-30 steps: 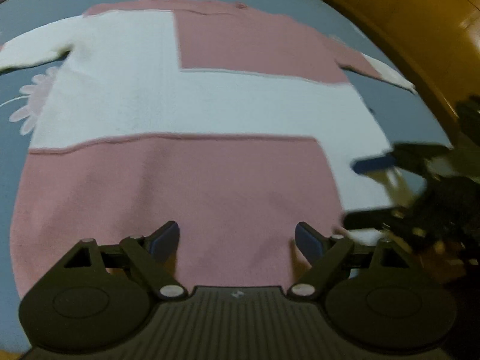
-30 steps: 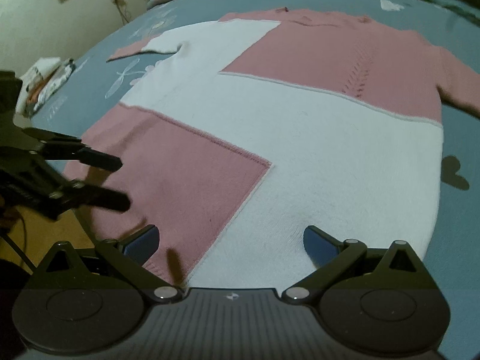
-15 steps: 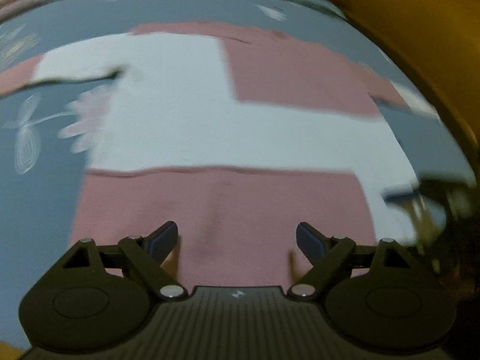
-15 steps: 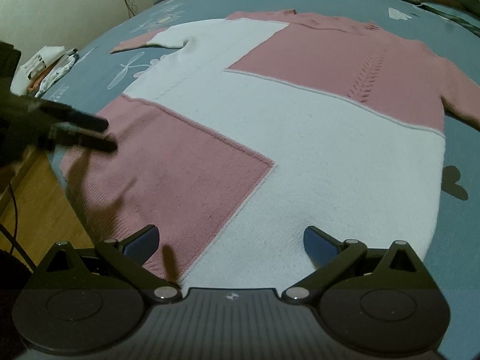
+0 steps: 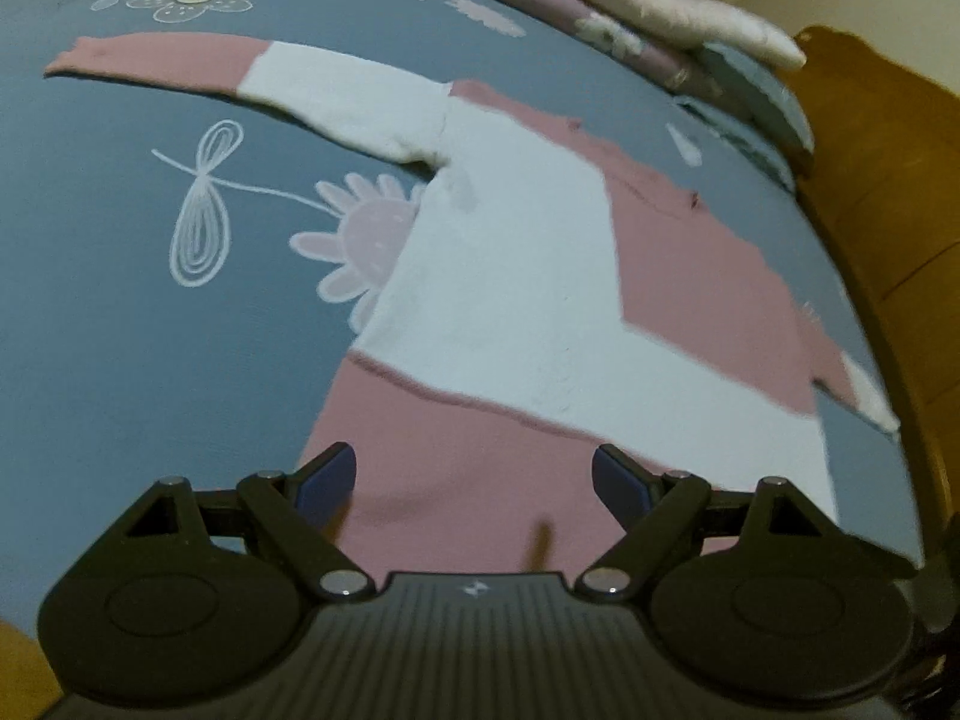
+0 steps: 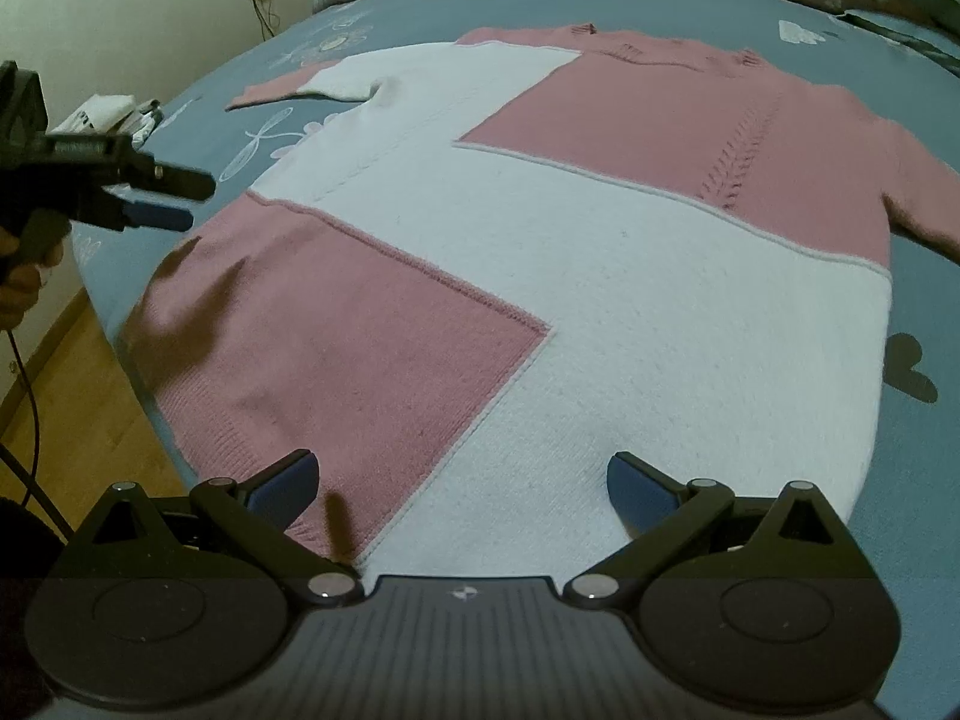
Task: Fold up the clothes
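A pink and white block-pattern sweater (image 6: 600, 276) lies flat on a blue bedspread, sleeves spread out; it also shows in the left wrist view (image 5: 510, 300). My left gripper (image 5: 474, 474) is open and empty, hovering over the sweater's pink hem at its left corner. It also shows from the side in the right wrist view (image 6: 180, 201), above the hem's left edge. My right gripper (image 6: 462, 483) is open and empty, just above the hem where pink meets white. The left sleeve (image 5: 270, 84) stretches far left.
The blue bedspread (image 5: 120, 300) has white flower and dragonfly prints. Folded quilts (image 5: 600, 6) are stacked at the bed's head. A wooden bed frame (image 5: 888, 180) runs along the right. Wooden floor (image 6: 66, 396) lies beyond the bed's left edge.
My left gripper has swung left and turned, so the left sleeve and bedspread came into its view. My right gripper has stayed nearly still. Both stayed open.
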Motion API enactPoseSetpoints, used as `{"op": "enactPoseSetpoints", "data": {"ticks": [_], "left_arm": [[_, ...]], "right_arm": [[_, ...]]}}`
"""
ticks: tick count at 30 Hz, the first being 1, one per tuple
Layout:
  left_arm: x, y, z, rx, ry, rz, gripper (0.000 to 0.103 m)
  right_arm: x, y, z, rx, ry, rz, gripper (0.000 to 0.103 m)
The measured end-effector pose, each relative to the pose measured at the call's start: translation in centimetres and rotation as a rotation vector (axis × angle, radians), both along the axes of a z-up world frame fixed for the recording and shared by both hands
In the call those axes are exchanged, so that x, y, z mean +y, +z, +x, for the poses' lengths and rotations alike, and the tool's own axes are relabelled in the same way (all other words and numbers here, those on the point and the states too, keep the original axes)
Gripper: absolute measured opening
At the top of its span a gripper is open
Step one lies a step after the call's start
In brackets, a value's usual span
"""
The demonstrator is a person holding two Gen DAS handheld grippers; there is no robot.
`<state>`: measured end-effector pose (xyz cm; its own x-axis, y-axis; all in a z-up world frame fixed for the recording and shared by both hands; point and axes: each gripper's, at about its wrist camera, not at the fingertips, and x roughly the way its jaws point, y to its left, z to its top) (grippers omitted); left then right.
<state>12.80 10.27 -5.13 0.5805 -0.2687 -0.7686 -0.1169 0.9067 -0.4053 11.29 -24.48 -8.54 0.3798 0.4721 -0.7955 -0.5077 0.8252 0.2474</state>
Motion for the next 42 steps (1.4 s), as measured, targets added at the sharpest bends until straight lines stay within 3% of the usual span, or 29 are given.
{"op": "enactPoseSetpoints", "data": {"ticks": [5, 7, 12, 17, 22, 26, 31, 35, 39, 42], "left_arm": [[-1.2, -2.2, -0.5, 0.061, -0.031, 0.015, 0.086], [-1.6, -2.4, -0.9, 0.048, -0.032, 0.031, 0.086], [-2.1, -1.2, -0.7, 0.087, -0.016, 0.046, 0.086], [-2.6, 0.8, 0.3, 0.03, -0.059, 0.073, 0.086], [-3.1, 1.5, 2.4, -0.029, -0.11, 0.042, 0.086], [-4.2, 0.5, 5.1, -0.041, -0.185, 0.02, 0.086], [-4.3, -1.8, 7.9, 0.009, -0.293, -0.013, 0.086], [-1.5, -0.6, 9.6, -0.018, -0.323, -0.026, 0.086], [3.4, 2.6, 12.8, -0.124, -0.3, 0.054, 0.086], [7.4, 3.5, 16.0, -0.151, -0.247, 0.123, 0.086]], "right_arm": [[-0.3, 0.1, 0.4, 0.026, -0.029, 0.027, 0.103], [-0.6, 0.1, 0.5, 0.039, -0.031, 0.045, 0.103], [0.3, 0.2, 0.3, 0.016, 0.036, -0.019, 0.103], [1.3, 0.2, 0.0, -0.008, 0.058, -0.087, 0.103], [1.2, 1.2, 0.9, 0.044, -0.006, -0.068, 0.103], [0.5, 2.7, 1.6, 0.019, -0.093, -0.022, 0.103], [2.2, 2.8, 2.8, 0.007, -0.165, -0.12, 0.103], [3.1, 2.5, 3.9, 0.058, -0.226, -0.122, 0.103], [4.6, 2.6, 5.9, 0.088, -0.3, -0.156, 0.103], [5.7, 3.1, 7.6, 0.082, -0.347, -0.172, 0.103]]}}
